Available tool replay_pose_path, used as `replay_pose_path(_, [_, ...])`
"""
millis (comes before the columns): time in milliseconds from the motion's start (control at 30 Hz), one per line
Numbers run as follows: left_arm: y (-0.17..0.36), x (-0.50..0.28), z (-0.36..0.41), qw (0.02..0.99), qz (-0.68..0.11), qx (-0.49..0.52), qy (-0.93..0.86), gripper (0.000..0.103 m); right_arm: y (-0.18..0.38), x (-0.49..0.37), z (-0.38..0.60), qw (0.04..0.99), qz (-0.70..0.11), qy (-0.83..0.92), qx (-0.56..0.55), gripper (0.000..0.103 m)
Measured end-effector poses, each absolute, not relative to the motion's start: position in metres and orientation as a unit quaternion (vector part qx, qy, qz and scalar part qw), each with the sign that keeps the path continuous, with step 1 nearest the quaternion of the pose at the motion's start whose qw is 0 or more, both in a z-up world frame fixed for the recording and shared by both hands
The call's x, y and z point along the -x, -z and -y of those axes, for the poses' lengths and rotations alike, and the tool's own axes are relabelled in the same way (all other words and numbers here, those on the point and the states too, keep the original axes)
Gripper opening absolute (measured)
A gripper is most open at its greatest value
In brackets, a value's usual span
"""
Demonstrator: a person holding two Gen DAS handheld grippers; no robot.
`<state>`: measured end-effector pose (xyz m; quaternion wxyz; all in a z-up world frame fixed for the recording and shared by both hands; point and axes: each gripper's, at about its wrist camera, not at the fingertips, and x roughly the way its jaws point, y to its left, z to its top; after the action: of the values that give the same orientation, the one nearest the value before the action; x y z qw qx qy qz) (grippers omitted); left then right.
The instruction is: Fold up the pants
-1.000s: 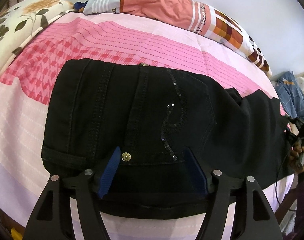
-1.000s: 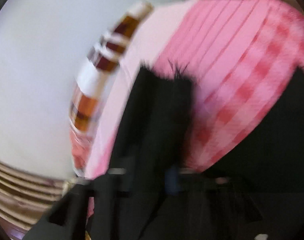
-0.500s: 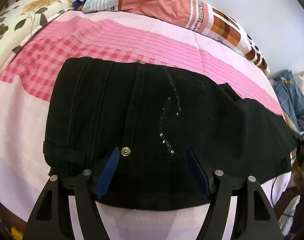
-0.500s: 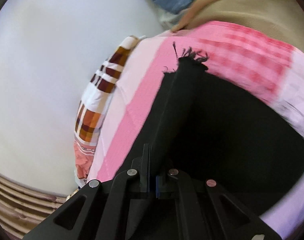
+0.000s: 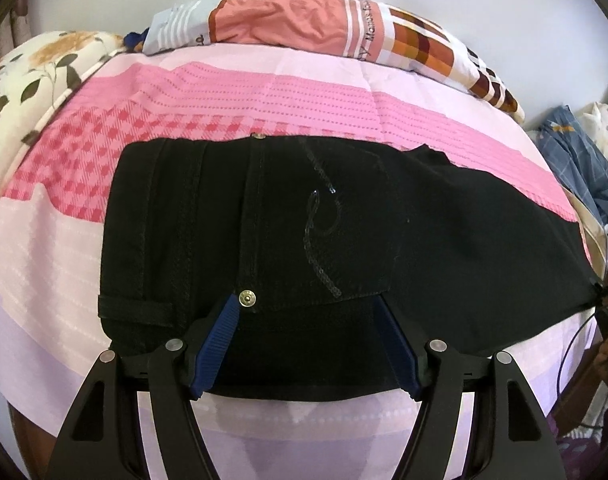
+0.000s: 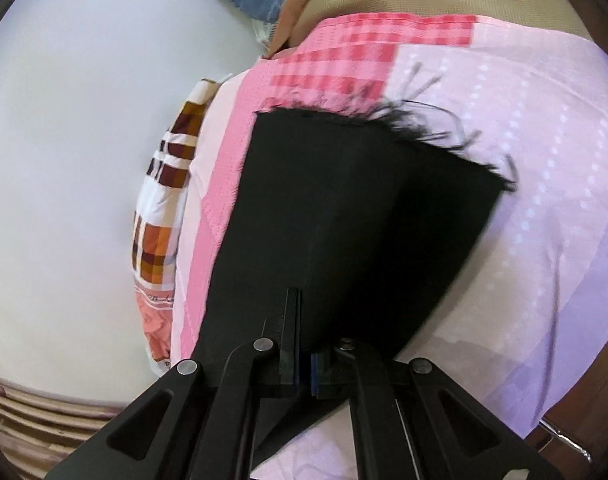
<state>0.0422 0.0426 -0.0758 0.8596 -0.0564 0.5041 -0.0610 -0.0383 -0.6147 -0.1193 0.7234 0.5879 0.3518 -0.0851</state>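
Bright, even daylight; strong fisheye bending at edges; right view slightly motion-blurred.

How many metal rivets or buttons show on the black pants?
2. One rivet sits at the near edge beside the left hand-held gripper; the other rivet is on the far edge of the pants. More may be hidden underneath.

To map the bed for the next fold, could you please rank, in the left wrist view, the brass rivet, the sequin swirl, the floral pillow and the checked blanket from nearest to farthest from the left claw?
1. Brass rivet, beside the left claw.
2. Sequin swirl, mid-pants.
3. Floral pillow, far left.
4. Checked blanket, at the bed's far edge.
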Motion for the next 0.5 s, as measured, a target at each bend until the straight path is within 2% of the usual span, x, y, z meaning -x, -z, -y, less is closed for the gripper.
replay_pose_path(67, [0.079, -0.042, -0.043, 0.858, -0.507, 0.056, 0.061, 0.07, 0.13, 0.046, 0.62, 0.701, -0.335, 0.072, -0.625, 0.003])
replay_pose_path(200, [0.085, -0.041, -0.044, 0.853, -0.515, 0.06, 0.059, 0.07, 0.128, 0.053, 0.625, 0.704, -0.334, 0.077, -0.622, 0.003])
replay_pose_path(300, [0.085, -0.038, -0.047, 0.853, -0.514, 0.067, 0.059, 0.07, 0.129, 0.062, 0.626, 0.683, -0.326, 0.067, -0.65, 0.01])
replay_pose_path(500, [0.072, -0.031, -0.054, 0.865, -0.489, 0.096, 0.067, 0.07, 0.117, 0.03, 0.574, 0.673, -0.368, -0.036, -0.64, 0.015])
